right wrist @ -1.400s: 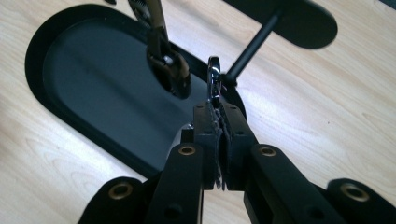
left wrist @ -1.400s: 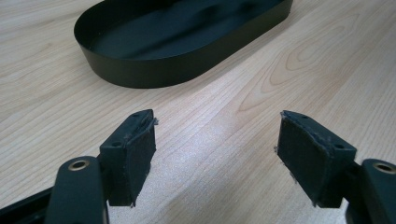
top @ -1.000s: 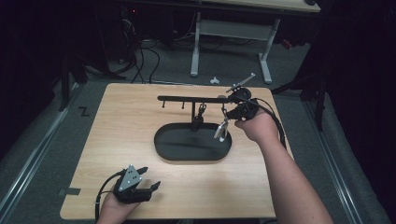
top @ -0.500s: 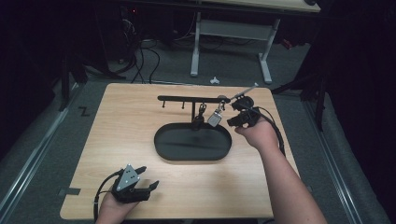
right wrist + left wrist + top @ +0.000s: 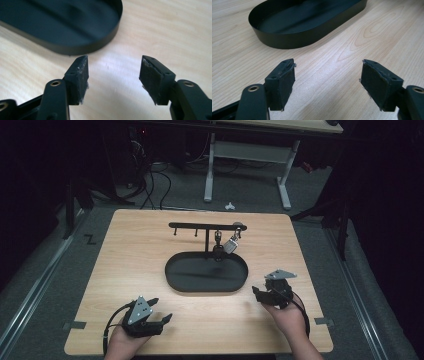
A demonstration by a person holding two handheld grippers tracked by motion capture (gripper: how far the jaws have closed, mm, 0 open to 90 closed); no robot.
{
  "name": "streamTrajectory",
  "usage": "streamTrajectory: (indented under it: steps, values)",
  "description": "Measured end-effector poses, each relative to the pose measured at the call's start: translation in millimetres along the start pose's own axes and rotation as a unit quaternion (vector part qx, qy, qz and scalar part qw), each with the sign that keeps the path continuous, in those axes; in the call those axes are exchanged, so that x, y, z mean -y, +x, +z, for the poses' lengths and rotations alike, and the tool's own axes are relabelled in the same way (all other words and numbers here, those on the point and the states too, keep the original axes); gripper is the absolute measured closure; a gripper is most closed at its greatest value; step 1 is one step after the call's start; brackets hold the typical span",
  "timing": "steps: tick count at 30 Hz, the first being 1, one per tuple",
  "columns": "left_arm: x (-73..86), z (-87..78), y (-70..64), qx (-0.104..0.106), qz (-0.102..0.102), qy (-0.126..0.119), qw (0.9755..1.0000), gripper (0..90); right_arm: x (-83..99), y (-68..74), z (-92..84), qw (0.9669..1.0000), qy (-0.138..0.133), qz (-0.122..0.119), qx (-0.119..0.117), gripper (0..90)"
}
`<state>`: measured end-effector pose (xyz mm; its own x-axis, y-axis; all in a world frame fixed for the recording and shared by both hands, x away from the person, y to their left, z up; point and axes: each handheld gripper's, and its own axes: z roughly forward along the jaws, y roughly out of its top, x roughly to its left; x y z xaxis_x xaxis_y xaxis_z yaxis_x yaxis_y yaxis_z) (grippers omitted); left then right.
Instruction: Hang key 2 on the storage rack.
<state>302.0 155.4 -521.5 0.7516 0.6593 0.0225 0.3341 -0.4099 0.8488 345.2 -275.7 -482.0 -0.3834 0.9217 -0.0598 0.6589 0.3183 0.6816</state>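
Observation:
A black rack with a hooked bar stands at the back of an oval black tray. A silver padlock hangs tilted from a hook near the bar's right end, beside a small dark hanging piece. My right gripper sits low over the table just right of the tray. Its jaws have just been opening, and nothing is between them. My left gripper rests open and empty at the near left, pointing toward the tray.
The wooden table has bare board on both sides of the tray and along its front edge. Beyond the far edge are a dark floor, cables and a white desk frame. Tape marks sit at the near corners.
The right hand has come away from the padlock at the rack's right end and dropped toward the near right of the table. Its jaws went from shut to wide apart. The padlock stays hanging. The left hand has kept still.

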Motion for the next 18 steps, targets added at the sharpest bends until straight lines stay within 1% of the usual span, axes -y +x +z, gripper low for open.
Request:
streamTrajectory:
  steps: [2, 5, 7, 10, 11, 12, 13, 15, 18]
  values:
    - [0.3, 0.5, 1.3, -0.001, -0.007, 0.002, 1.0000, 27.6, 14.3, -1.7, -2.7, 0.9998, -0.015, 0.009, 0.000, 38.7]
    - [0.0, 1.9, 2.5, -0.011, -0.009, 0.007, 0.9999, 27.2, 32.8, -2.2, -6.4, 0.9993, -0.033, 0.016, 0.004, 37.8]
    - [-0.3, 1.7, 3.5, -0.016, -0.015, 0.006, 0.9998, 27.2, 41.9, -1.4, -8.9, 0.9989, -0.042, 0.020, 0.009, 37.1]
    - [0.4, 1.2, 4.1, -0.023, -0.022, 0.006, 0.9995, 27.1, 58.0, -0.3, -14.8, 0.9974, -0.068, 0.017, 0.017, 37.0]
    - [0.7, 1.0, 4.3, -0.025, -0.026, 0.006, 0.9993, 27.0, 61.2, -0.7, -16.0, 0.9971, -0.073, 0.016, 0.014, 37.0]
    - [0.5, 1.1, 4.4, -0.026, -0.028, 0.006, 0.9993, 27.0, 65.0, -2.0, -18.2, 0.9969, -0.076, 0.020, 0.002, 36.8]
    - [0.3, 1.3, 4.5, -0.026, -0.028, 0.005, 0.9992, 26.9, 65.6, -2.1, -19.1, 0.9970, -0.074, 0.024, -0.001, 36.3]
    - [-0.5, 1.9, 4.3, -0.030, -0.028, 0.007, 0.9991, 26.9, 67.3, -2.6, -20.6, 0.9970, -0.077, 0.012, 0.002, 36.4]
    - [-2.2, 2.3, 3.1, -0.031, -0.026, 0.007, 0.9992, 26.8, 69.2, -4.6, -20.8, 0.9967, -0.080, 0.016, 0.002, 36.3]
